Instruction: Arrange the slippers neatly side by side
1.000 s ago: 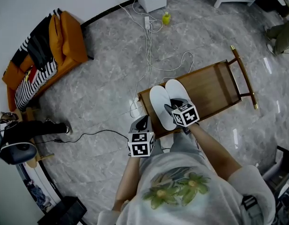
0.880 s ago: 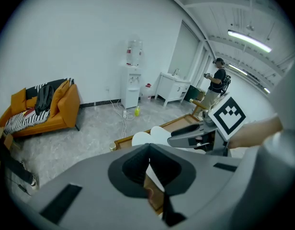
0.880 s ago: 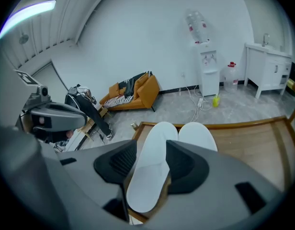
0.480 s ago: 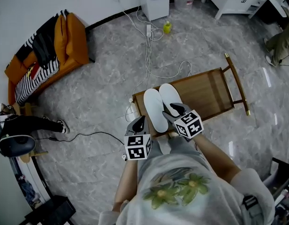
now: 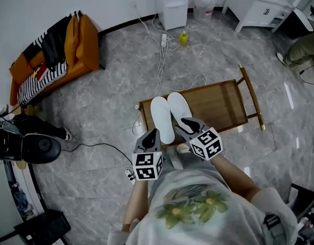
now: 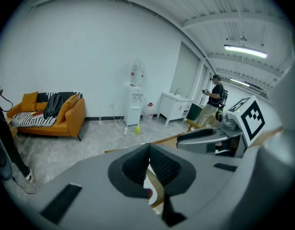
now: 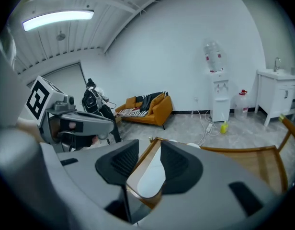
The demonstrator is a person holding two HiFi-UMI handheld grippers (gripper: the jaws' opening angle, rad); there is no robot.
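Note:
Two white slippers, the left slipper and the right slipper, lie side by side, touching, on the near end of a low wooden table. My left gripper hovers just off the table's near edge, its pads meeting at the tips with nothing held; in the left gripper view the left gripper points over that edge. My right gripper hangs above the right slipper's heel. Its jaws stand apart and have just been closing slightly, with nothing between them; a slipper shows through the gap.
White cables and a power strip trail over the grey marble floor behind the table. A yellow bottle and a water dispenser stand by the far wall, an orange sofa at the left. A person stands at the far right.
Both grippers have risen and drawn back towards me from the slippers. The right gripper has left the right slipper's heel. The slippers lie as before.

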